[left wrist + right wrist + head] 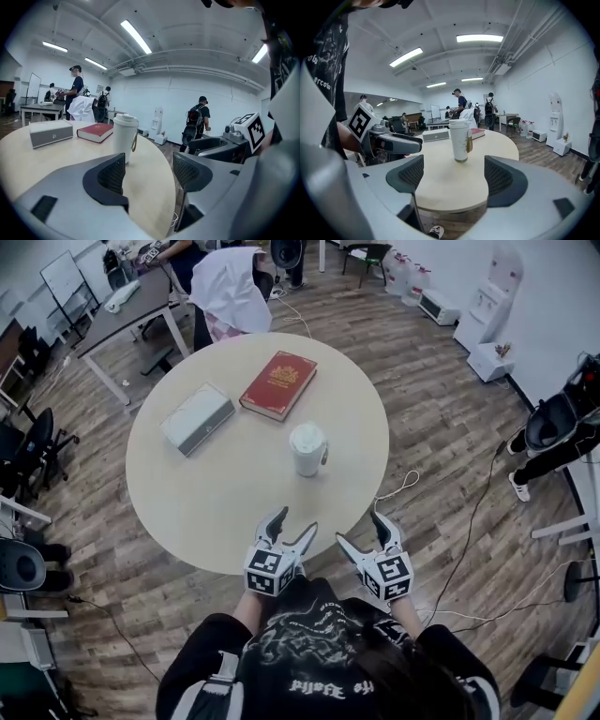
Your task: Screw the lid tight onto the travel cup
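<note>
White travel cup (307, 448), lid (306, 438) on, stands ahead of left gripper (295, 521) and right gripper (358, 527), both gaping empty, likely to brace and twist.

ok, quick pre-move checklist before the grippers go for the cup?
1. Left gripper jaws apart, nothing between them: ok.
2. Right gripper jaws apart, nothing between them: ok.
3. Travel cup upright on table: ok.
4. Lid sitting on cup: ok. Screwed tight: cannot tell.
5. Red book and box apart from cup: ok.
6. Grippers at the cup: not ok, both short of it, at the table's near edge.
</note>
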A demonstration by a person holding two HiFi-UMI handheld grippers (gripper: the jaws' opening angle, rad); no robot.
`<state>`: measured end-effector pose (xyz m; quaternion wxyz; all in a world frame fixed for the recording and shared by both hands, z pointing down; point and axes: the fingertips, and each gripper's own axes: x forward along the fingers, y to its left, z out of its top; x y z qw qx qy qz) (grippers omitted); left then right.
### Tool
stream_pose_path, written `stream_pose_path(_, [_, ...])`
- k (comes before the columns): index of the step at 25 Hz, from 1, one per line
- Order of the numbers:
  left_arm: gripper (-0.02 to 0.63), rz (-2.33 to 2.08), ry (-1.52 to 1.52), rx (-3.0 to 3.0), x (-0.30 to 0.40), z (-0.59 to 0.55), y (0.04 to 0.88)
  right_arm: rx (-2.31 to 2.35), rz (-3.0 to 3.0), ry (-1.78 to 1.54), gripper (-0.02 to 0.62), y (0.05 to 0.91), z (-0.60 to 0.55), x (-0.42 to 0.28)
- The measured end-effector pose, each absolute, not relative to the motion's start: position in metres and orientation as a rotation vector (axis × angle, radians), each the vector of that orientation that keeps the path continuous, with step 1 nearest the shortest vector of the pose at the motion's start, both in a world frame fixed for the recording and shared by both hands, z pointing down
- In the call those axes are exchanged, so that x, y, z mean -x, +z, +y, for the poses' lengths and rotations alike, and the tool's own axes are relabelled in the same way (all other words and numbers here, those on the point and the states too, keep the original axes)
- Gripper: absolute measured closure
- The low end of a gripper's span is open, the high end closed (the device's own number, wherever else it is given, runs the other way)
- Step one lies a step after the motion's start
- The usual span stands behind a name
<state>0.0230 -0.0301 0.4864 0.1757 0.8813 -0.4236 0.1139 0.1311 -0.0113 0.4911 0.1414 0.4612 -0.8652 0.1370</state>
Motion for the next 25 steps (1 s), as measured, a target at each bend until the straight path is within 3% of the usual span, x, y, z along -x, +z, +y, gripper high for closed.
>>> stream_pose_path(25, [0.279, -1.195, 0.383, -2.548, 0.003, -0.134, 0.501, -1.296, -2.483, 0.339, 0.207, 0.477, -0.112, -0.100])
